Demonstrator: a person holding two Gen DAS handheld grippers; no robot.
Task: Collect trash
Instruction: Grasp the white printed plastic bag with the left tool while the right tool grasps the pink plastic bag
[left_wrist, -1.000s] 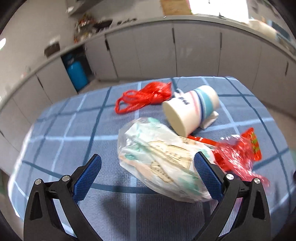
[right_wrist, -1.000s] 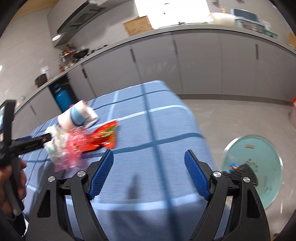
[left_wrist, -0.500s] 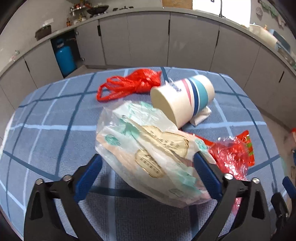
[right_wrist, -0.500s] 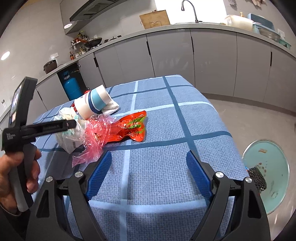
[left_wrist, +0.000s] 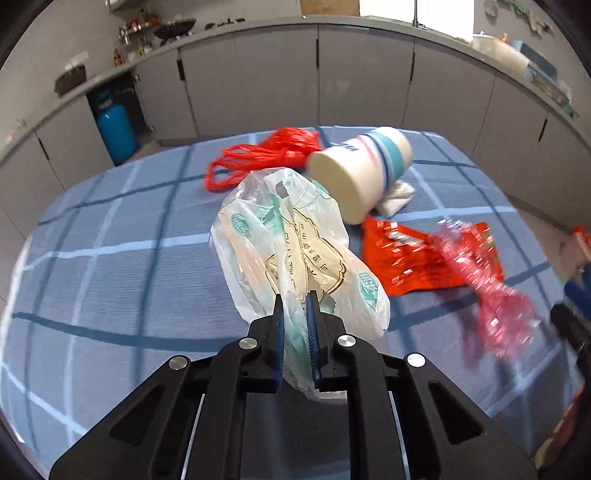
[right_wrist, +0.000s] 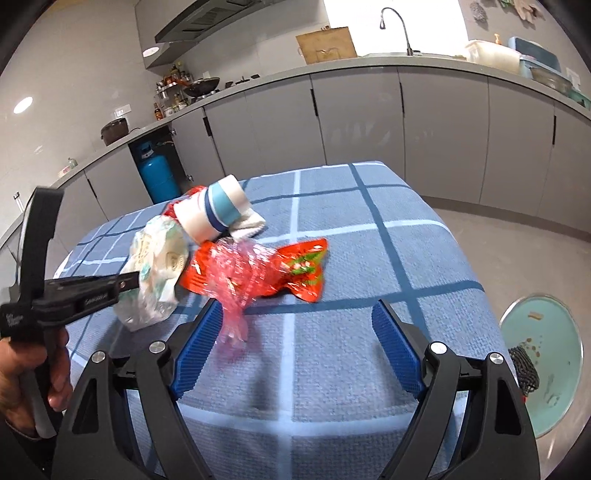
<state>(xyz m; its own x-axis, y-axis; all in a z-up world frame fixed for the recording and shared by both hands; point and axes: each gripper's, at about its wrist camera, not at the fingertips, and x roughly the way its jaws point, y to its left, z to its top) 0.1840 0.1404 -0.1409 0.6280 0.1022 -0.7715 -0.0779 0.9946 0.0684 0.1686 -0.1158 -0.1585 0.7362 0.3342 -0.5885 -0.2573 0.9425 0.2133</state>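
Observation:
My left gripper is shut on a white printed plastic bag, also in the right wrist view. Beside the bag lie a paper cup on its side, a red net bag, a white tissue, a red snack wrapper and a pink clear wrapper. My right gripper is open and empty, low over the blue checked tablecloth, with its left finger beside the pink clear wrapper.
A teal trash bin with a black liner stands on the floor right of the table. Grey kitchen cabinets run behind. A blue gas cylinder stands at the back left. The table's right edge drops off near the bin.
My left gripper has closed on the white plastic bag, which now stands bunched up between the fingers. My right gripper has moved closer to the pink wrapper.

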